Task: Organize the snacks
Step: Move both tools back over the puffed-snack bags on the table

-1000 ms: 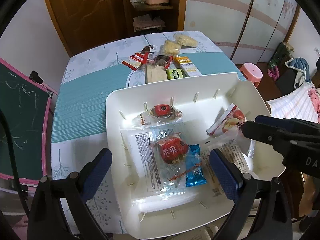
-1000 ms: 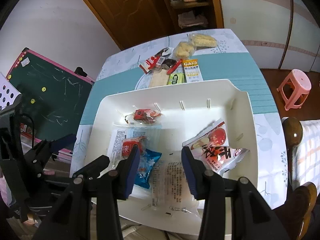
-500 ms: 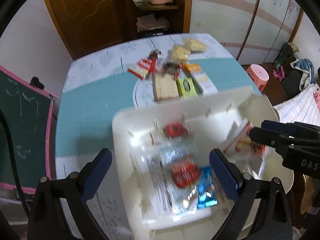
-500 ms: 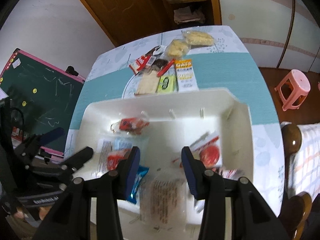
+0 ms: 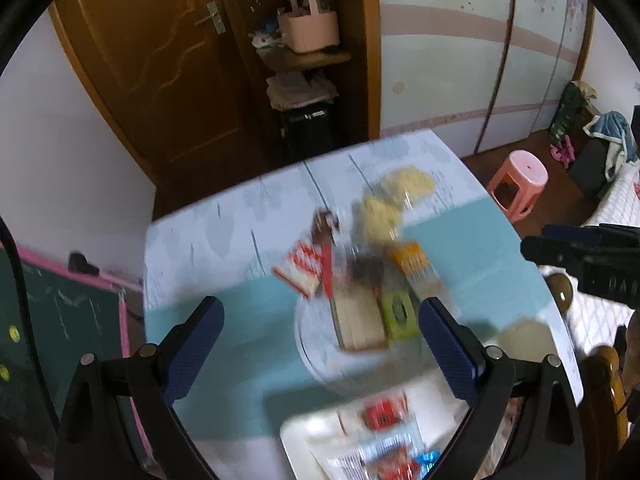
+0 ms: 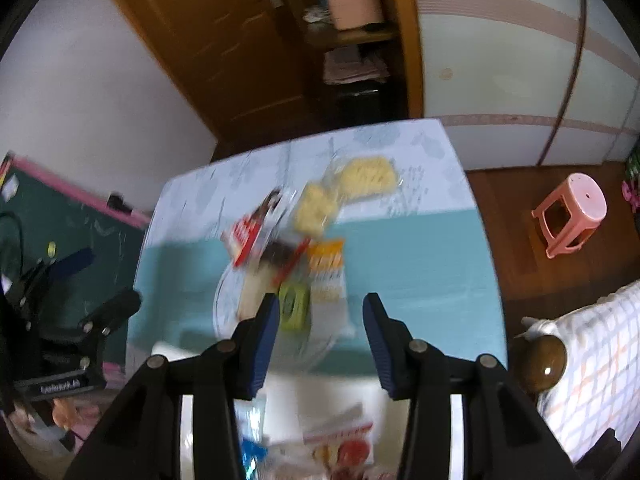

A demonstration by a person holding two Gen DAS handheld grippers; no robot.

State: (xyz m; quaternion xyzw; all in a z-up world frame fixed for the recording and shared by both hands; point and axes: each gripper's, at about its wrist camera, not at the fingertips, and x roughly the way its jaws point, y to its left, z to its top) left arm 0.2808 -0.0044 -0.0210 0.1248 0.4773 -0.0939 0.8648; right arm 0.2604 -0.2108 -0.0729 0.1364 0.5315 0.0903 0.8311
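Note:
Both views are motion-blurred. A pile of snacks lies mid-table: a red packet (image 5: 302, 266), two yellow bags (image 5: 390, 204), an orange packet (image 5: 412, 262), a green packet (image 5: 398, 312) and a tan box (image 5: 358, 324). The pile also shows in the right wrist view (image 6: 298, 240). The white tray (image 5: 316, 440) with wrapped snacks sits at the bottom edge, also in the right wrist view (image 6: 288, 404). My left gripper (image 5: 320, 346) is open and empty above the table. My right gripper (image 6: 318, 336) is open and empty, above the tray's far edge.
The table (image 5: 240, 336) has a teal runner and a pale floral cloth. A chalkboard (image 5: 60, 320) stands left of it. A pink stool (image 5: 520, 184) and a wooden chair knob (image 6: 540, 364) are to the right. A wooden door and shelf stand behind.
Both grippers have lifted and tilted up toward the far snack pile. The tray has slid to the bottom of both views. Both stay open and empty.

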